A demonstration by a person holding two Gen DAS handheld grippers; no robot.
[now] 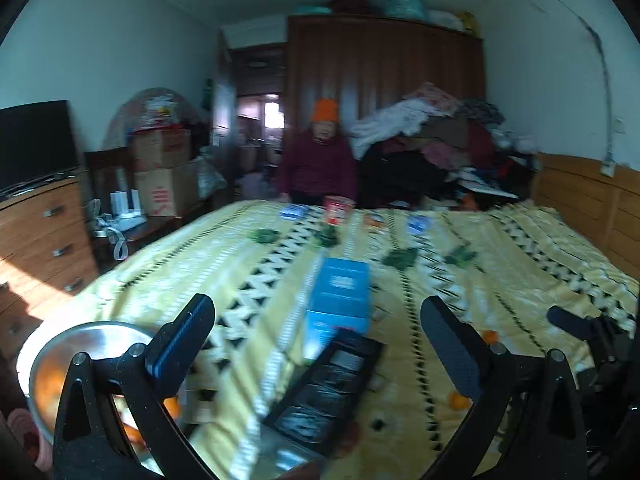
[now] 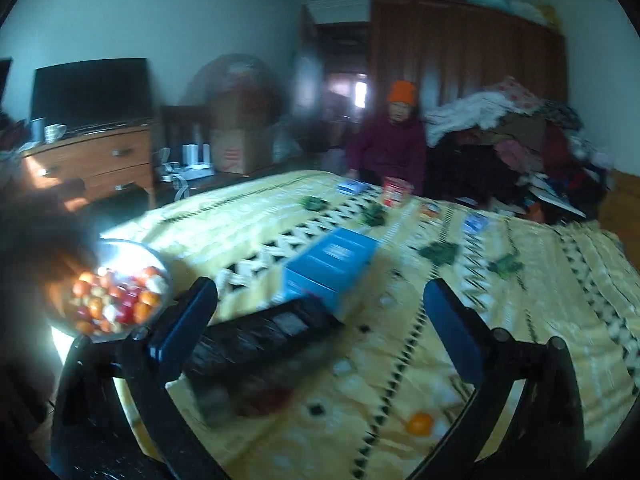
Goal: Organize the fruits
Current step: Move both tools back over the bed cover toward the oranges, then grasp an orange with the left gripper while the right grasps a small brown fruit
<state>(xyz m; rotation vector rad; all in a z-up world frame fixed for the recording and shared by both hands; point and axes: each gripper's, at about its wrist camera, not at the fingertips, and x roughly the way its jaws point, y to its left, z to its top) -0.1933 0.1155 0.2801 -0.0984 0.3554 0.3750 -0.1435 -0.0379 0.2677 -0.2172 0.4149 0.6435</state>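
Both views are motion-blurred; details soft.

My left gripper (image 1: pixel 320 336) sits low in its frame, both fingers spread wide and released, nothing between them. It points level across the yellow patterned bedspread (image 1: pixel 480 248), toward the far end of the bed. At the right edge of this view I see the tip of the other gripper, dark, just beside my right finger.

My right gripper (image 2: pixel 320 312) holds the same pose: fingers wide apart, empty, aimed across the bed from a slightly higher angle.

Task items: a metal bowl (image 1: pixel 52 354) at lower left of the left view, partly behind my left finger, with orange fruit inside. In the right view the bowl (image 2: pixel 160 268) sits at middle left, filled with mixed orange, red and pale fruits (image 2: pixel 116 300). Loose small oranges lie on the bedspread: two at lower right of the left view (image 1: pixel 459 401), (image 1: pixel 489 336), just beside the right finger; one at lower centre-right of the right view (image 2: pixel 420 423), between the fingers but well below the tips.

A black compartment tray (image 1: pixel 326 384) lies between the fingers, touching a blue box (image 1: pixel 340 292) beyond it.

Further up frame: a red cup (image 1: pixel 336 209), small packets, green leafy bits. A person in an orange hat (image 1: pixel 320 156) sits at the far end, in front of a brown wardrobe (image 1: pixel 384 64).
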